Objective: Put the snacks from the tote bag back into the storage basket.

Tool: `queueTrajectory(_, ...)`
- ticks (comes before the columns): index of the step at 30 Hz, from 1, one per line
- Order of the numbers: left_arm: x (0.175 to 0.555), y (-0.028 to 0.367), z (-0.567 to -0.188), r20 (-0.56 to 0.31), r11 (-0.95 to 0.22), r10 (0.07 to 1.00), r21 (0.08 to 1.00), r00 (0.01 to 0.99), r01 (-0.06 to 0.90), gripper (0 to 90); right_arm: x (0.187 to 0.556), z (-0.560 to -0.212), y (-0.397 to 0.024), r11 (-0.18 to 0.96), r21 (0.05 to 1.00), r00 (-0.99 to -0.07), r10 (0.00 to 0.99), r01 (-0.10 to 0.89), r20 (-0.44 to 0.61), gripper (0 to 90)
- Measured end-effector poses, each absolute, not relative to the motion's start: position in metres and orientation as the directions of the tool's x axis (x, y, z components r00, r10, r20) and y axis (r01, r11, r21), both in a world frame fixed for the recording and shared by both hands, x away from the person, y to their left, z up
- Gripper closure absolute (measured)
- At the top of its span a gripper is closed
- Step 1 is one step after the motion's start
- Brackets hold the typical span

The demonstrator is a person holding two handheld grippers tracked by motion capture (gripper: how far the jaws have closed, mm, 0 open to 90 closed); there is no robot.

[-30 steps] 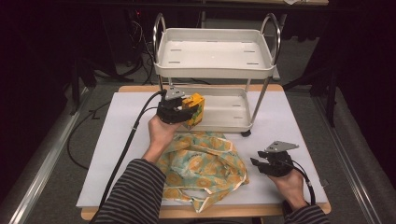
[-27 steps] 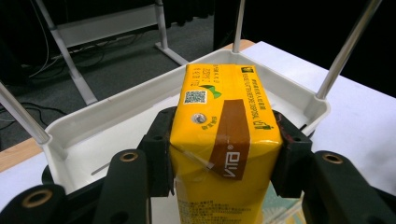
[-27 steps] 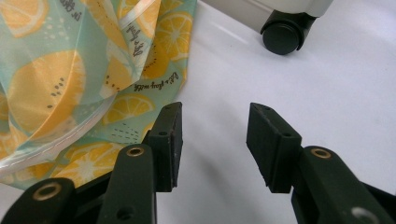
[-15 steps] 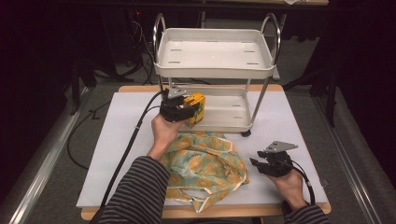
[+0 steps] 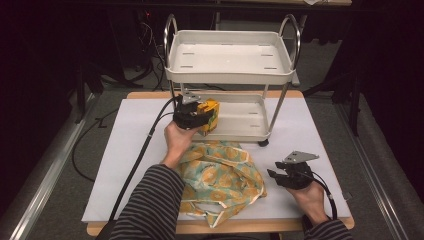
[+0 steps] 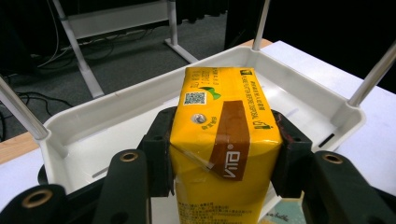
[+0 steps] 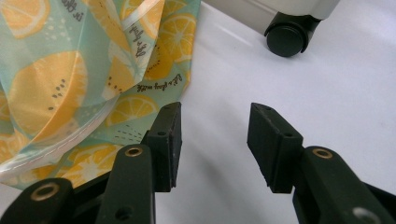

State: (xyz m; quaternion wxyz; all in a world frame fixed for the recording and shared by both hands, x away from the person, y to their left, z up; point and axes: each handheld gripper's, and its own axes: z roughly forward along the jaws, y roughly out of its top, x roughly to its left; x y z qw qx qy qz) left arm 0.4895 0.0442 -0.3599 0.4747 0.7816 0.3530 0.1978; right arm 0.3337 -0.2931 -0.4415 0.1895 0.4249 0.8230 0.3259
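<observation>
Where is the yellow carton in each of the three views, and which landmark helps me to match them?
High view: the carton is left of centre, in the left gripper, at the cart's lower tray.
Left gripper view: the carton is at bottom centre, clamped between the two black jaws, over the same tray.
Right gripper view: not in it.
Shared landmark: the white cart; its black wheel is at top right in the right gripper view.

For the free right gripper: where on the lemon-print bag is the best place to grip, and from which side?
Probably the near right edge of the lemon-print bag, where the cloth lies folded with a raised seam. Bring the right gripper, whose jaws stand open and empty, in low over the white table cover from the bag's right, one jaw slipping under the fold. The bag lies flat and limp, so a fold gives the most purchase.
</observation>
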Motion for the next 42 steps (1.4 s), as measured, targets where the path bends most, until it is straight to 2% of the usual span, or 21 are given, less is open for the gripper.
queueTrajectory(17,0.502,0.036,-0.365,-0.055,-0.261,0.759,0.888,0.649,0.38,51.7,0.334,-0.442,-0.292,0.432,0.695,-0.572,0.82,0.575,-0.036,55.8)
queueTrajectory(21,0.503,0.034,-0.366,-0.027,-0.286,0.758,0.884,0.652,0.369,51.7,0.334,-0.442,-0.292,0.43,0.697,-0.573,0.819,0.574,-0.033,55.7)
queueTrajectory(24,0.505,0.033,-0.369,-0.047,-0.28,0.755,0.879,0.654,0.387,51.7,0.333,-0.442,-0.291,0.444,0.694,-0.572,0.818,0.567,-0.057,55.3)
queueTrajectory(37,0.506,0.026,-0.38,-0.005,-0.352,0.739,0.85,0.674,0.392,51.5,0.334,-0.443,-0.289,0.453,0.687,-0.581,0.812,0.568,-0.055,54.2)
queueTrajectory(42,0.506,0.027,-0.38,-0.014,-0.359,0.731,0.843,0.682,0.401,51.4,0.335,-0.444,-0.289,0.448,0.692,-0.581,0.812,0.566,-0.051,54.0)
